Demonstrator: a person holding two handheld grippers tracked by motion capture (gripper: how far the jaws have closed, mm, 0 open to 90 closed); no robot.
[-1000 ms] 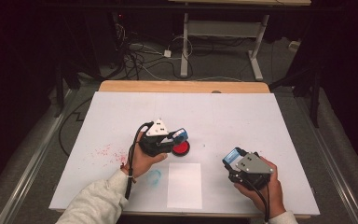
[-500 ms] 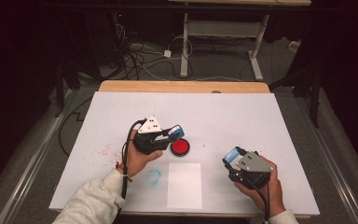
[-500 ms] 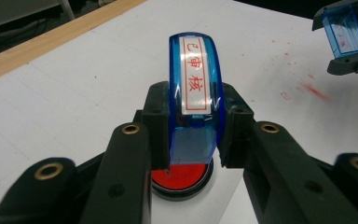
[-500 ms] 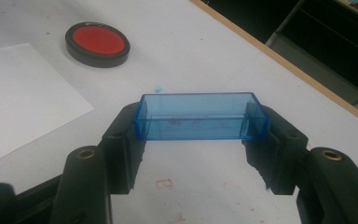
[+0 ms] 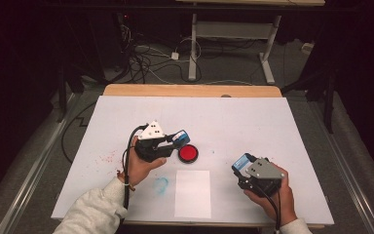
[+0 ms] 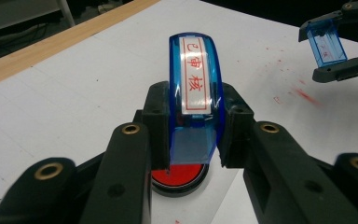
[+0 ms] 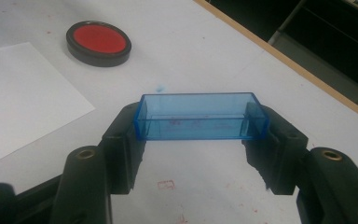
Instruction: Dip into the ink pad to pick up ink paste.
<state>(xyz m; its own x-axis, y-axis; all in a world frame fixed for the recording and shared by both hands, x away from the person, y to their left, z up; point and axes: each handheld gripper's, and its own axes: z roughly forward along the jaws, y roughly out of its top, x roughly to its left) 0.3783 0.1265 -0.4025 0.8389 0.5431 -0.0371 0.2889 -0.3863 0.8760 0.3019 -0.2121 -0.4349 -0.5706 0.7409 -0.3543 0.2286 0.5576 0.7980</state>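
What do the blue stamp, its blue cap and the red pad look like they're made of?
Stamp: glossy see-through blue plastic, by its highlights.
Cap: clear blue plastic; the table shows through it.
Pad: dark rim, probably plastic or metal, around a matte red inked surface.

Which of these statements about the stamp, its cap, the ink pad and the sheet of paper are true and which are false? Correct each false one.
1. The left gripper holds a blue stamp with red characters on its label. True.
2. The right gripper is open with nothing in it. False: it is shut on the clear blue stamp cap.
3. The red ink pad lies on the white sheet of paper. False: it lies on the table, beyond the sheet.
4. The stamp is above the ink pad. True.
5. Red ink marks spot the table. True.
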